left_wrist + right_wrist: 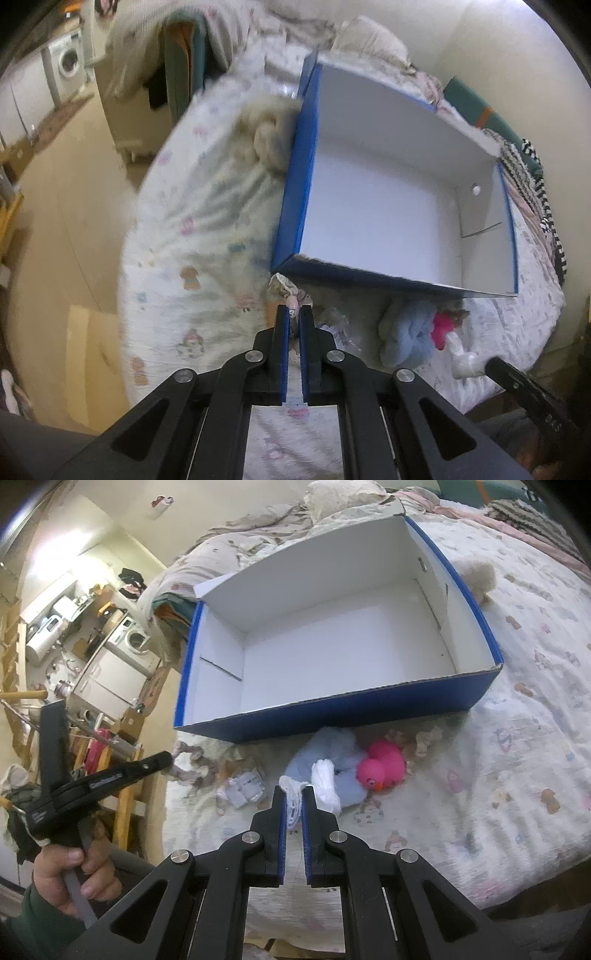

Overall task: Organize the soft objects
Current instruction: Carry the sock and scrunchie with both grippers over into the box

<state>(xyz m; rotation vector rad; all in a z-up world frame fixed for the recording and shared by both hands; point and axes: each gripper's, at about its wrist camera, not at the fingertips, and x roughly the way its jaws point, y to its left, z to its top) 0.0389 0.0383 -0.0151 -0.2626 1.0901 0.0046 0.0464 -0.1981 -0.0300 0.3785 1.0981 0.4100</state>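
Item: two soft pieces gripped, box not yet loaded.

I have the left tongs (pixel 294 314) closed on a small mottled fabric piece (pixel 286 290) just outside the near left corner of the blue box (pixel 295 177); motion blur suggests it is coming off the bed (pixel 192 236). My right tongs (pixel 294 794) are pinched on a white knitted cloth (pixel 295 801), which lies against the light-blue plush (pixel 332 771) and pink rubber duck (pixel 382 762) by the box's near wall. A beige plush (pixel 266 129) sits against the box's far left side. The box interior is white and holds nothing. Step in hand, as I judge it: pick-up. Next I must carry each piece over the near rim and let go inside, keeping the white cloth from dragging the blue plush along.
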